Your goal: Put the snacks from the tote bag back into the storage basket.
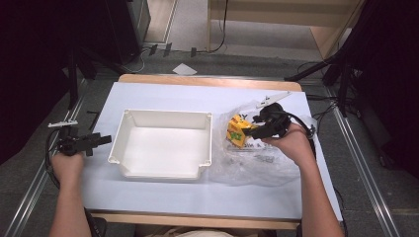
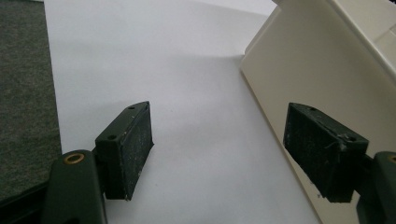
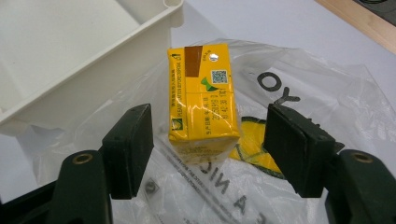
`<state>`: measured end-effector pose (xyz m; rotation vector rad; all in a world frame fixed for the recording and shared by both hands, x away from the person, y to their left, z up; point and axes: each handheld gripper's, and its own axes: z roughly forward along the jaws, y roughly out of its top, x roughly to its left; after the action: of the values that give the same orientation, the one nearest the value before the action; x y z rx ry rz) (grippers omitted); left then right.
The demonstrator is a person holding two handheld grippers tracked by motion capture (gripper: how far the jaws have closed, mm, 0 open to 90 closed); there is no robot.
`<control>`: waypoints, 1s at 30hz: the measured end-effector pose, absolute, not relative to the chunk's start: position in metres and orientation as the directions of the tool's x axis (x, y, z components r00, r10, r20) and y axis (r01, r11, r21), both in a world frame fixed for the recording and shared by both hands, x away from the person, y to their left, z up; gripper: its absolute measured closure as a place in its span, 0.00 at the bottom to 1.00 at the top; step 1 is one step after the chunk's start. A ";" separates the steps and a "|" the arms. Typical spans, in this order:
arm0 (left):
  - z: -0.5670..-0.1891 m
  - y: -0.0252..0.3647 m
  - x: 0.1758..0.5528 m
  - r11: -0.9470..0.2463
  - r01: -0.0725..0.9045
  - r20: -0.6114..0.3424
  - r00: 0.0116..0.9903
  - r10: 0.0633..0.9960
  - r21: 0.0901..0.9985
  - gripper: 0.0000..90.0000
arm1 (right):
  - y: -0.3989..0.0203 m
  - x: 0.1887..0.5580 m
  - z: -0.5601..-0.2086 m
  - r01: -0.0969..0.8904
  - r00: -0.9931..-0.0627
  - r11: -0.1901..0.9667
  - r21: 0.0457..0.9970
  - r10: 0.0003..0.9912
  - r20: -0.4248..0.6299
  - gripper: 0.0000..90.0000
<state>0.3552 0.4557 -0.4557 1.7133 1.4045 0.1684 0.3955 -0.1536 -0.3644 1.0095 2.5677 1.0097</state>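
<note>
The yellow carton (image 3: 203,95) stands on the clear plastic bag (image 3: 299,107) at centre frame in the right gripper view, just outside the white tray (image 1: 165,143). The right gripper (image 3: 205,149) brackets it, jaws spread, pads not touching. The left gripper (image 2: 219,149) idles at lower left, jaws spread on nothing. Judgement: the grasp is not yet made; lifting and placing in the tray remain.

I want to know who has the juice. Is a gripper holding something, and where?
Nothing is held yet. The right gripper is open around the yellow carton, pads apart from its sides. The left gripper is open.
</note>
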 end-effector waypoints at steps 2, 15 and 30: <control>-0.456 0.455 0.355 0.035 0.723 -0.409 0.350 0.842 0.690 0.28 | -0.152 0.397 -0.366 0.525 -0.745 0.534 0.662 0.665 0.054 0.37; -0.456 0.456 0.355 0.036 0.723 -0.411 0.350 0.842 0.690 0.28 | -0.141 0.406 -0.385 0.543 -0.746 0.537 0.646 0.661 0.077 0.36; -0.457 0.456 0.355 0.039 0.728 -0.416 0.346 0.841 0.685 0.28 | -0.129 0.414 -0.408 0.571 -0.736 0.544 0.615 0.671 0.089 0.37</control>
<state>0.3554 0.4561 -0.4572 1.7114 1.4089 0.1584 0.4141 -0.1292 -0.4075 1.0617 2.6206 0.9563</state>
